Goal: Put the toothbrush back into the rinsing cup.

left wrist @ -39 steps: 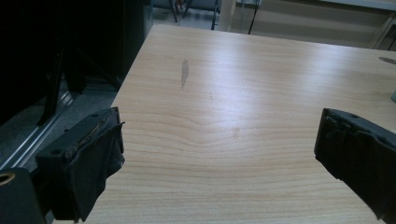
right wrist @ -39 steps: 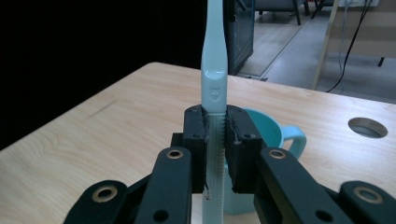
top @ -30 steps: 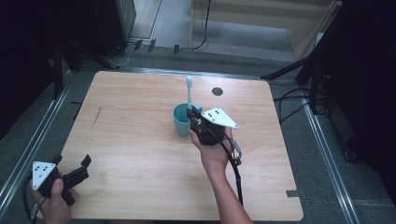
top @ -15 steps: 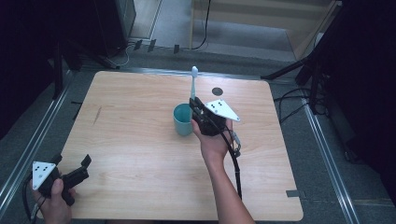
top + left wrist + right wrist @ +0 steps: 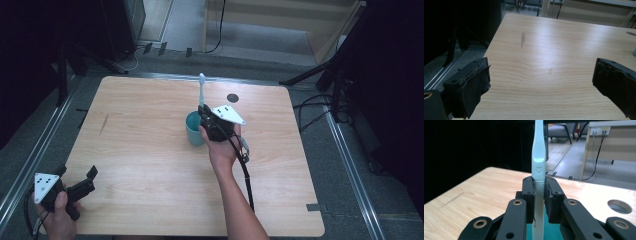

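Gripping a toothbrush (image 5: pixel 539 157) upright, right gripper (image 5: pixel 206 116) jaws clamped on its handle above the teal cup (image 5: pixel 193 129); lowering it in remains. Left gripper (image 5: pixel 86 181) idles wide open at the table (image 5: pixel 150 165) corner.

No words, brand names or numbers can be read anywhere in these views. The only mark is a small embossed emblem, roughly shield-shaped, on the handle of the pale toothbrush (image 5: pixel 538 167) at the upper middle of the right gripper view, and its detail is too fine to make out. The grey three-cornered plate (image 5: pixel 229 113) near the centre of the high view bears only a few dark dots, not characters.
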`<state>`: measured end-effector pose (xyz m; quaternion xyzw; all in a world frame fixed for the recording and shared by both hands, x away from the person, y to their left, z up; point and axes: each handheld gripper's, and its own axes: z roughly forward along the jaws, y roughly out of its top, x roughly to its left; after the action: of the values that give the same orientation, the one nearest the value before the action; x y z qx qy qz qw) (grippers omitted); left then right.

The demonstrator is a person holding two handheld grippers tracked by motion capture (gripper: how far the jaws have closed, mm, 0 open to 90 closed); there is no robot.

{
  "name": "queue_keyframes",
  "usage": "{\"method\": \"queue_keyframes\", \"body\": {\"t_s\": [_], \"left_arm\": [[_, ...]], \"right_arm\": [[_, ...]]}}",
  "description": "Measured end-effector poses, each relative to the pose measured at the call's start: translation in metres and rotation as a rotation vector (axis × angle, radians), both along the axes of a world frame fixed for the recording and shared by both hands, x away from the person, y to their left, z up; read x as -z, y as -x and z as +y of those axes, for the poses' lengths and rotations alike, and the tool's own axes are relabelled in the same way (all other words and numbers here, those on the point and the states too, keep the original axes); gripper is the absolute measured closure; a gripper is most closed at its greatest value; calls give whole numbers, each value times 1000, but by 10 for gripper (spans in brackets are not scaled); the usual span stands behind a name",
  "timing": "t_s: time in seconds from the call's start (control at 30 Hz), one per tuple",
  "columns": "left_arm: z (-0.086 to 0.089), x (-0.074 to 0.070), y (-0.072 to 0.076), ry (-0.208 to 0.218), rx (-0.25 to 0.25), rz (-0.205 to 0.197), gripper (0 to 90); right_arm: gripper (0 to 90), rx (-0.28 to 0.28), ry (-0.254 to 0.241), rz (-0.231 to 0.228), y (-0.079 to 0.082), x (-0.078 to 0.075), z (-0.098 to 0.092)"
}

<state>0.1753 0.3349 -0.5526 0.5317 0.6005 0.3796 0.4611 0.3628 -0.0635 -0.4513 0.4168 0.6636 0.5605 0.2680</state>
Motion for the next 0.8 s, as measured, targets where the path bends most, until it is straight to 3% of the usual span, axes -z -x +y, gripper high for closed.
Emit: {"method": "queue_keyframes", "body": {"t_s": [0.37,0.8], "left_arm": [[0,0,0,0,1,-1,14],[-1,0,0,-5,6,0,14]], "right_arm": [[799,-6,20,55,-6,20,13],[793,18,70,165,-15,33,13]]}}
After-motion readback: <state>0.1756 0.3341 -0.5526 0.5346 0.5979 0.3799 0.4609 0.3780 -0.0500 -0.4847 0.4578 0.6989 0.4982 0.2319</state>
